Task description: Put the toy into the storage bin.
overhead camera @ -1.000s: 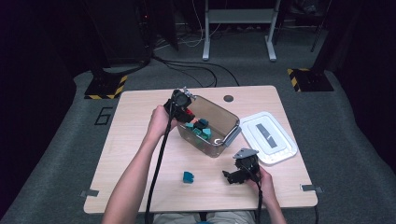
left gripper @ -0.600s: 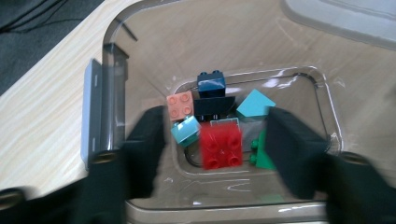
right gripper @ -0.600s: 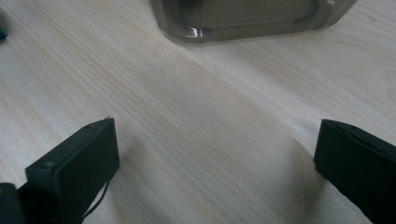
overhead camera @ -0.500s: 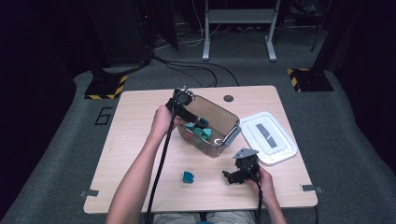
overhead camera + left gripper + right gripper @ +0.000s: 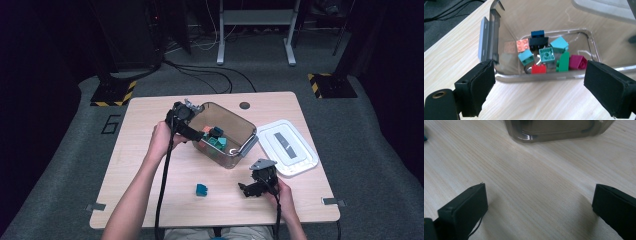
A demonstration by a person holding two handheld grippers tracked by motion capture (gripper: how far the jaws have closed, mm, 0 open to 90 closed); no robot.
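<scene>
I'm holding my left claw [image 5: 539, 92] over the bin [image 5: 239, 151], jaws just opening, probably a brick dropped; right claw [image 5: 251, 188] is waiting open; the teal brick [image 5: 201, 189] is needing pickup next.

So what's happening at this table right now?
A person is putting toy bricks into a clear bin. The left gripper sits at the bin's rim; its jaws have just been opening and nothing is between them, with a pile of bricks lying inside. The right gripper rests open over bare table. One teal brick is on the table, and the lid lies beside the bin.
</scene>
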